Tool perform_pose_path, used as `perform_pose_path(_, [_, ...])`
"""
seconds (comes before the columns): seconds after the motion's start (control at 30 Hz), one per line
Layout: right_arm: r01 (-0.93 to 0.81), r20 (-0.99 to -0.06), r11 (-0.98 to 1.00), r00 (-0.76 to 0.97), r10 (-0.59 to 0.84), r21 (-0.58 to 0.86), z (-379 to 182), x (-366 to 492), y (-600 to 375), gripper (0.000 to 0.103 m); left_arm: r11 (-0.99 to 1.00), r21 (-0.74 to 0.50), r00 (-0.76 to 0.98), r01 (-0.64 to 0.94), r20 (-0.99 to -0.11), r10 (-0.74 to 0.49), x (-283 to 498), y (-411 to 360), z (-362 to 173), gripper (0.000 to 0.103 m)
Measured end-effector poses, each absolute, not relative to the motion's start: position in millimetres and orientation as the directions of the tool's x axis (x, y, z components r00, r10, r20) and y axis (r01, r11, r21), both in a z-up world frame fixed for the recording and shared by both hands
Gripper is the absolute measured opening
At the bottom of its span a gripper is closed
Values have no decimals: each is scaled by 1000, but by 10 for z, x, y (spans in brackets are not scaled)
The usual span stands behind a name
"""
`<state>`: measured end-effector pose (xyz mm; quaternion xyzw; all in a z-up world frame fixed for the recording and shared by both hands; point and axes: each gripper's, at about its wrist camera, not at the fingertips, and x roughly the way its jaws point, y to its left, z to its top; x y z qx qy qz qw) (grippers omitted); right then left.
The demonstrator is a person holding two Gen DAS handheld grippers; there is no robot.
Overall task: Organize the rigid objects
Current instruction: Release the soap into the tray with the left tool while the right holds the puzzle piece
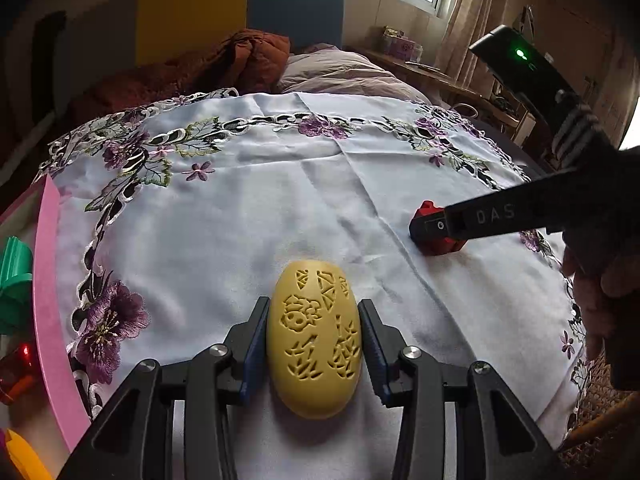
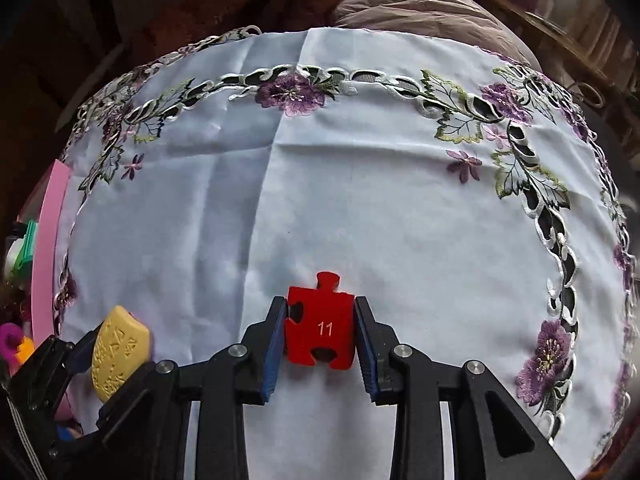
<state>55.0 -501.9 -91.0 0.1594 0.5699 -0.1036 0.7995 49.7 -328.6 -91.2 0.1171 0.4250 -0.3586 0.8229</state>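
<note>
The left gripper (image 1: 314,344) sits low over the white tablecloth with purple sewn flowers (image 1: 248,208) and points straight ahead. Its two blue pads press on both sides of a yellow plastic egg-shaped block with cut-out patterns (image 1: 314,340), so it is holding the block tight. The block rests near the front edge of the cloth. The right gripper (image 2: 320,334) is also low and level over the cloth, off to the right of the left one. Its blue pads squeeze the two sides of a red puzzle-piece block with a white number 11 (image 2: 320,326). The red block sits on the cloth with its knob pointing away from the gripper. In the left wrist view, the right gripper comes in from the right side, and a hand (image 1: 600,300) holds its handle. A pink tray edge (image 1: 48,300) lies along the left side of the cloth, with colourful toys (image 1: 14,280) inside it.
</note>
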Motion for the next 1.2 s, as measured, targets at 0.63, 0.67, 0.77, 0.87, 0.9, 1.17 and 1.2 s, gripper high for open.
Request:
perform_pose_path(0.63, [301,-923,947,385,-15,111,-998,607,-4979,33,762,-140,422,632,-763,-490,451,-3002,-536,43])
perform_pose_path(0.67, [297,-922,949,387,-19,105,-999,614,-4971,33,766,-140,430,628,-758,-490,441,-2968,-490,43])
perform_pose_path(0.77, [283,-920,955,391,-33,86,-1001,630,-4941,33,780,-129,462,612,-742,-485,401,-2835,-331,43])
perform_pose_path(0.87, [272,-918,960,394,-47,68,-1003,646,-4912,33,795,-132,484,592,-731,-481,376,-2696,-214,43])
perform_pose_path(0.9, [270,-918,961,394,-49,65,-1004,647,-4908,33,801,-133,492,584,-726,-480,369,-2643,-175,43])
perform_pose_path(1.17, [263,-916,964,396,-61,50,-1007,679,-4894,33,840,-126,542,528,-711,-448,364,-2221,-6,43])
perform_pose_path(1.2, [263,-916,964,397,-62,49,-1005,673,-4895,33,844,-127,544,522,-713,-444,370,-2172,-4,43])
